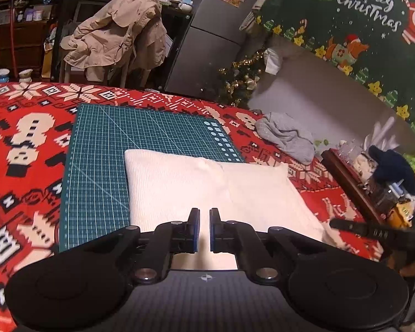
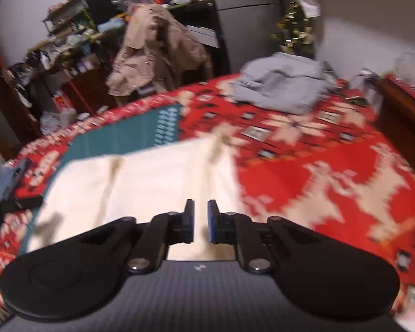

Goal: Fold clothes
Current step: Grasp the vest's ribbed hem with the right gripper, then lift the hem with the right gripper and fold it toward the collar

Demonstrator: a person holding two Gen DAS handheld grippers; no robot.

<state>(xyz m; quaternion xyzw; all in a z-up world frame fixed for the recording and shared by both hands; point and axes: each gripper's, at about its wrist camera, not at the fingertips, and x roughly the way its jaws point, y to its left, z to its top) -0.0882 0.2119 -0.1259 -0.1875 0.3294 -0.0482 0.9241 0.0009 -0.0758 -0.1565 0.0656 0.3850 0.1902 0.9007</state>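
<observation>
Garment: white knit garment (image 1: 207, 191) lies flat in a neat rectangle, partly on the green cutting mat (image 1: 119, 149) and partly over the mat's right edge onto the red patterned cloth (image 1: 27, 149) that covers the surface.
Fold state: a seam or fold line runs front to back near its middle; in the left wrist view it looks like 2 panels lying side by side, so at least 1 fold seems made.
Left gripper: left gripper (image 1: 204, 229) hovers over the near edge of the garment, its fingers slightly apart with nothing between them.
Right gripper: right gripper (image 2: 200, 221) is above the garment's right half, fingers also slightly apart and empty; this view is blurred, so contact with the fabric cannot be told.
Other clothing: grey garment (image 1: 287, 138) sits crumpled toward the far right corner of the surface, well apart from the white one.
Background: beige jacket (image 1: 119, 33) hangs over a chair beyond the far edge.
Step in hand: likely between folds, both grippers free and placed over the near edge.
Next move: probably calls for each gripper to pinch a near corner, lift evenly, and carry the edge toward the far edge without dragging the lower layer or skewing the rectangle.
</observation>
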